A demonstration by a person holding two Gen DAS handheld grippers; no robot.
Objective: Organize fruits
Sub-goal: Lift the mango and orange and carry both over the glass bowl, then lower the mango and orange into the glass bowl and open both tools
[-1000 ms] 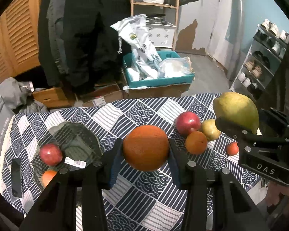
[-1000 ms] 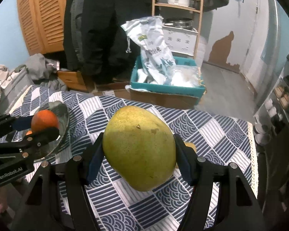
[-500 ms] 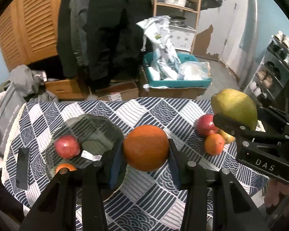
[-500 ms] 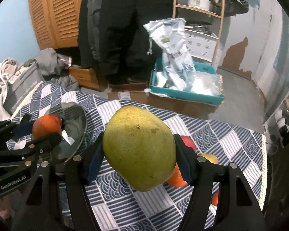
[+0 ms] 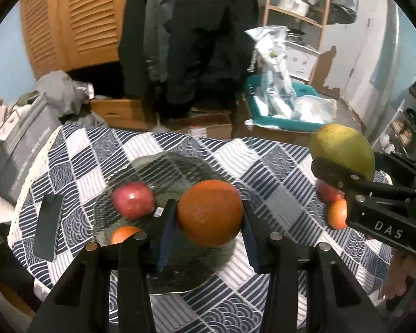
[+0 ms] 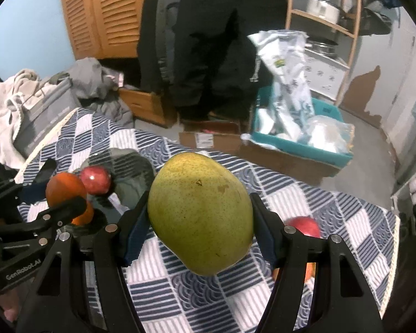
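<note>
My left gripper [image 5: 209,222] is shut on an orange [image 5: 210,213] and holds it above a glass plate [image 5: 180,166]. The plate holds a red apple [image 5: 133,199] and a small orange [image 5: 123,234]. My right gripper [image 6: 199,219] is shut on a large green mango [image 6: 201,211], held above the cloth to the right of the plate [image 6: 133,172]. The mango [image 5: 341,149] and right gripper show at the right of the left wrist view. A red apple [image 6: 305,226] and a small orange [image 5: 337,213] lie on the cloth at the right.
The table has a blue and white patterned cloth [image 5: 263,172]. A dark phone-like object [image 5: 47,227] lies left of the plate. Behind the table are cardboard boxes [image 6: 208,138], a teal bin with bags [image 6: 299,136], hanging coats and a wooden shelf.
Both grippers have moved left with their fruit. The orange now hangs over the glass plate, and the loose fruit on the cloth has slid to the right of both views.
</note>
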